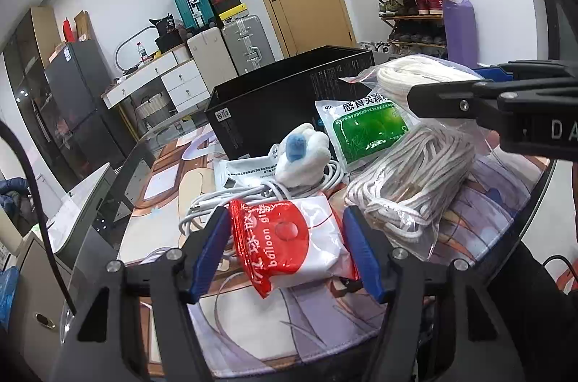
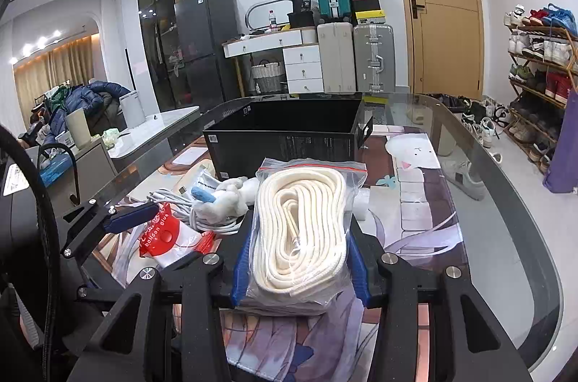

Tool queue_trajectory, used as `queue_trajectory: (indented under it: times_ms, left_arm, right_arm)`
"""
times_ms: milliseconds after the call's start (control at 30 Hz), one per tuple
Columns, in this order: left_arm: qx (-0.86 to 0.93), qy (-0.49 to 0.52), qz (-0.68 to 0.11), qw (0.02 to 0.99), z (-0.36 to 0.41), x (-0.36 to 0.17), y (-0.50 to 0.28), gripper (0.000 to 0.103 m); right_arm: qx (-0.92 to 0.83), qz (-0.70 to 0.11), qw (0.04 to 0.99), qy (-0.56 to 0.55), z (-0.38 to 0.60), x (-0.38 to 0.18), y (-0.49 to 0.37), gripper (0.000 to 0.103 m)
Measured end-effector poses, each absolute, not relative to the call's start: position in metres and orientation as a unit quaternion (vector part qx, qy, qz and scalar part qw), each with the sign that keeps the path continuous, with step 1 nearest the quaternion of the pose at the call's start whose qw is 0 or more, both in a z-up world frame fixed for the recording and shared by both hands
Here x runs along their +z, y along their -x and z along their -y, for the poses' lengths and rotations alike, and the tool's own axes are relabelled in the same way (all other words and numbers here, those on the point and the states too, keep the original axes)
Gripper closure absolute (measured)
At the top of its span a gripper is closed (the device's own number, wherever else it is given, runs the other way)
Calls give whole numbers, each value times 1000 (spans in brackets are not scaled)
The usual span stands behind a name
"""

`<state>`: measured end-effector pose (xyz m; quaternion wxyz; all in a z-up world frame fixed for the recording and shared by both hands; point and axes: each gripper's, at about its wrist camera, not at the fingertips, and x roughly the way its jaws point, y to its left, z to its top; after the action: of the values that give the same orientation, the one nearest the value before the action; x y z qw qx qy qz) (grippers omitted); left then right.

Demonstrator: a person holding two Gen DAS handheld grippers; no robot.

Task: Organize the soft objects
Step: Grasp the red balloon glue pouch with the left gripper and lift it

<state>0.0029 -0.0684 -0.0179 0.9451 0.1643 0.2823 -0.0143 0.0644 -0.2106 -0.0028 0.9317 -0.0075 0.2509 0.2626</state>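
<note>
Nearest, the left gripper (image 1: 285, 248) has its blue fingers (image 1: 209, 255) on either side of the red-and-white packet (image 1: 289, 237), touching or nearly so; I cannot tell if they pinch it. The right gripper (image 2: 300, 259) is clamped on the bagged cream rope (image 2: 300, 223), whose long axis points away toward the black box (image 2: 289, 129) (open-topped, straight behind the pile). This looks like the pick-up step: next, lift each item clear and carry it over the box's near wall. The packet lies well in front of the box, pointing roughly boxward.
</note>
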Motion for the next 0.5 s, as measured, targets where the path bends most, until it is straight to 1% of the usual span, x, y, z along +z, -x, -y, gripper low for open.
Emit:
queue_trajectory:
  times_ms: [100,167,200,233,300,500]
  left_arm:
    - [-15,-167,-282,945,69,-19,-1,38]
    - [-21,-167,-283,944,70,-21,-2,41]
    - [-27,-166,-283,944,70,-21,-1,49]
    - [-33,-165,-285,944,70,-21,-2,52]
    - [-35,-166,-285,943,71,-20,-1,55]
    - [-43,-145,-271,951,62,-7,5,56]
  right_arm:
    - [262,-249,932,8,211,-2,-64,57]
    - [262,-249,932,7,211,-2,-64,57]
    - [262,-249,932,8,211,-2,-64,57]
    - [263,-249,932,8,211,-2,-64,57]
    - [264,-247,932,8,212,-2,-64,57]
    - [263,-242,934,9,211,1,-64,57]
